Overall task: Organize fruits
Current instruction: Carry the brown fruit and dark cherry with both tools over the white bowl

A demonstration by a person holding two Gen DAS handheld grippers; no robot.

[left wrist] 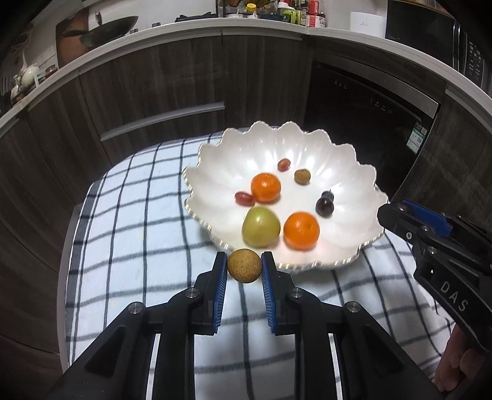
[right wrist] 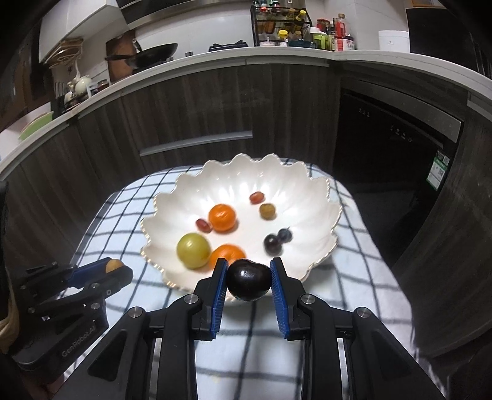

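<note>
- Your left tool (left wrist: 244, 266) is clamped on a small round tan fruit (left wrist: 244, 265); the white scalloped bowl (left wrist: 353, 184) lies just ahead.
- Your right tool (right wrist: 248, 278) grips a dark plum (right wrist: 248, 278) at the near rim.

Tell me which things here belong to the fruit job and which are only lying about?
Job: white bowl with oranges, green fruit, grapes; tan fruit in the left gripper; dark plum in the right gripper.

Lying about: wok, spice rack, checked cloth.
</note>
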